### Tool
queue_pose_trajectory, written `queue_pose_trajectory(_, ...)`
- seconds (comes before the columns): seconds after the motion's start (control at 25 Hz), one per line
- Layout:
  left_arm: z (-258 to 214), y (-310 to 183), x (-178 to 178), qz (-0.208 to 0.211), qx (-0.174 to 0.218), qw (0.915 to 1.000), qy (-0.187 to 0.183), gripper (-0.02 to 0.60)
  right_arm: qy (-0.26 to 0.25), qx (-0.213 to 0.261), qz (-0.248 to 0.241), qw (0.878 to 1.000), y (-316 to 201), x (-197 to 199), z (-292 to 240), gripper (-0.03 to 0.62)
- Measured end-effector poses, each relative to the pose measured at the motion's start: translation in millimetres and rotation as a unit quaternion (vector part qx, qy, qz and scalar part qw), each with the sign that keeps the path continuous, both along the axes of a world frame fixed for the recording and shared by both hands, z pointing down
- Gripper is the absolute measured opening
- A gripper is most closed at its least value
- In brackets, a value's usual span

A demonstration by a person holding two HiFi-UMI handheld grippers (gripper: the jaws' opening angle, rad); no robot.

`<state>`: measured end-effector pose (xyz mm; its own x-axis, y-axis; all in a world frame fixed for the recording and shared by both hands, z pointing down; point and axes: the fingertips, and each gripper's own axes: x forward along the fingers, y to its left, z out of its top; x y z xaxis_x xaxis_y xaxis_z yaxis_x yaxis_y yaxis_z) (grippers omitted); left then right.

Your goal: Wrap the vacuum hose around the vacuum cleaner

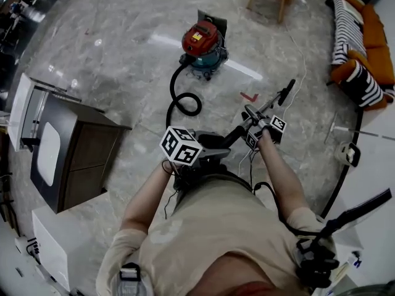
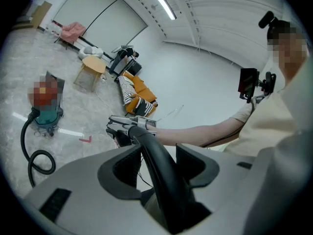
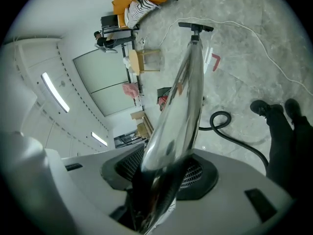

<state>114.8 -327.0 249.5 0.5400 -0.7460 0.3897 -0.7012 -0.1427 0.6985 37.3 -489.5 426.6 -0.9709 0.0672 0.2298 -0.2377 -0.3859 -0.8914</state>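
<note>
The marble floor [image 1: 123, 60] took up most of the head view, with the person standing at its lower edge. The vacuum cleaner [image 1: 203, 42], red on top and teal below, stood on the floor straight ahead of the person and well apart from both hands. From its base the black hose [image 1: 179, 100] ran down toward the person, curled into one loop on the floor, then rose to the hands.

The metal tube [image 3: 188, 82] carried on from the hose's stiff end. Its long axis pointed away from the person, up and to the right in the head view, and it ended in the nozzle [image 3: 195, 27].

The left gripper [image 2: 157, 160] had its jaws set wide around the stiff black end of the hose, and the pads appeared to bear on it. The right gripper [image 3: 164, 173] was clamped on the tube near its lower end.

The slack hose lay between the cleaner and the left gripper, so the left hand was judged nearer the part to be wound. The cleaner lay forward of both sets of jaws, so wrapping seemed to need both hands to close that gap first.
</note>
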Motion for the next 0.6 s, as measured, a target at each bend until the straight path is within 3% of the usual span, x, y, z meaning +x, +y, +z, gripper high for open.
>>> queue_pose_trajectory(0.6,-3,-134,-116,0.004,0.067,0.9970,0.039,0.218,0.050,0.063,-0.047,0.996,-151,-105,-15,0.172)
